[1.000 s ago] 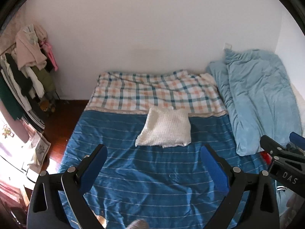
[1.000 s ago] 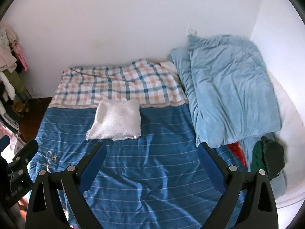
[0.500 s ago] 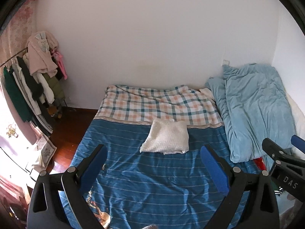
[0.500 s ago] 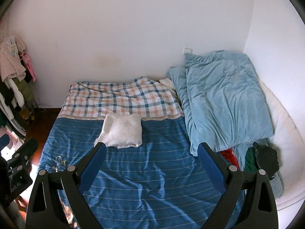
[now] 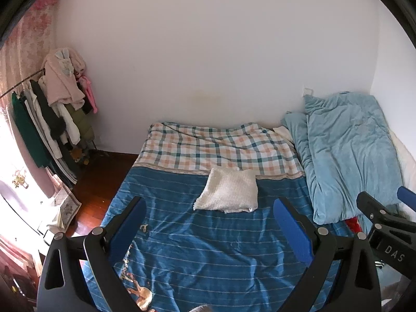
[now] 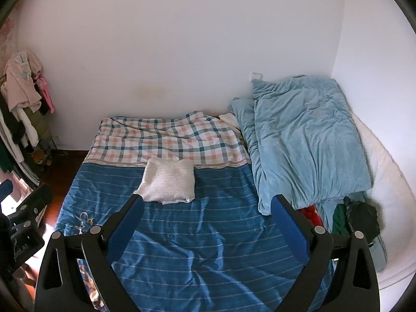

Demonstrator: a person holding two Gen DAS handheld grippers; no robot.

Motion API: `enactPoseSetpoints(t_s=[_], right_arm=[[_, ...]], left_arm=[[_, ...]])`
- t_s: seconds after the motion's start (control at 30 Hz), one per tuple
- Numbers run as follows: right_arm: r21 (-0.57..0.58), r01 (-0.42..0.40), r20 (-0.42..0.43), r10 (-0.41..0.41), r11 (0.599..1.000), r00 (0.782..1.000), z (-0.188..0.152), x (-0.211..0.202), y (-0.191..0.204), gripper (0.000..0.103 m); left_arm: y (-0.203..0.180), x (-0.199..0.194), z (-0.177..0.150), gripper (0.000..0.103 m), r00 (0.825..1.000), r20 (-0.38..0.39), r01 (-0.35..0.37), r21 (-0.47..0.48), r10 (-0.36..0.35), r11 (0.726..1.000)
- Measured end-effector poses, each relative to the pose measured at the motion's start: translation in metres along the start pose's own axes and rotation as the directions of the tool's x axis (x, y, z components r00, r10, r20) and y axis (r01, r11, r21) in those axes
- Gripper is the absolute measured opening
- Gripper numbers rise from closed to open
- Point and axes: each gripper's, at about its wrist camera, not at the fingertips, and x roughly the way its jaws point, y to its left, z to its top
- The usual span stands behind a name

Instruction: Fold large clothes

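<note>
Both grippers, the left gripper (image 5: 209,223) and right gripper (image 6: 206,219), hang wide open over the bed (image 6: 197,234), holding nothing. The white folded cloth (image 6: 169,183) looks done. Maybe grab the dark clothes (image 6: 360,218) next, slowly, by an edge

The folded white garment (image 5: 227,193) looks like a nubbly, towel-like knit, matt and rough. Under it, the blue striped bedspread (image 5: 208,247) is thin woven cloth with a faint sheen along its creases, joined to a plaid cotton-like panel (image 5: 215,147) that looks flat and matt. The light blue duvet (image 6: 304,140) appears soft and plush, with a velvety nap. The left gripper (image 5: 209,223) and the right gripper (image 6: 205,221) have smooth, slightly glossy black plastic frames, matt blue pads (image 5: 292,230) and small metal screw heads. The floor (image 5: 96,179) is dark polished wood, reflecting window light. The wall (image 6: 182,39) is smooth, matt white paint.
</note>
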Motion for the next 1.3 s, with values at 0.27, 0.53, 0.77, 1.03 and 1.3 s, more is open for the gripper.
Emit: enactPoseSetpoints(t_s=[0.27,0.53,0.77,1.03,1.3], right_arm=[[0.001,-0.004,0.004,0.004,1.000,1.000,-0.001,-0.002,0.000,0.100],[0.001,-0.005,0.009,0.005,1.000,1.000,-0.001,-0.005,-0.001,0.100],[-0.024,-0.045,0.010,0.045,0.999,0.999,0.012,-0.004,0.006,0.100],[-0.021,-0.042,0.022,0.043,0.999,0.999,0.014,-0.008,0.012,0.101],[-0.008,-0.034,0.034,0.034,0.999,0.999,0.008,-0.013,0.013,0.101]], left_arm=[[0.000,-0.007,0.000,0.100,1.000,0.006,-0.009,-0.001,0.009,1.000],[0.000,-0.007,0.000,0.100,1.000,0.011,-0.010,0.001,0.010,1.000],[0.002,-0.014,0.002,0.100,0.999,0.035,0.001,0.028,-0.002,1.000],[0.004,-0.016,0.004,0.101,0.999,0.040,0.008,0.032,-0.009,0.999],[0.005,-0.015,0.005,0.101,0.999,0.042,0.012,0.032,-0.013,0.999]])
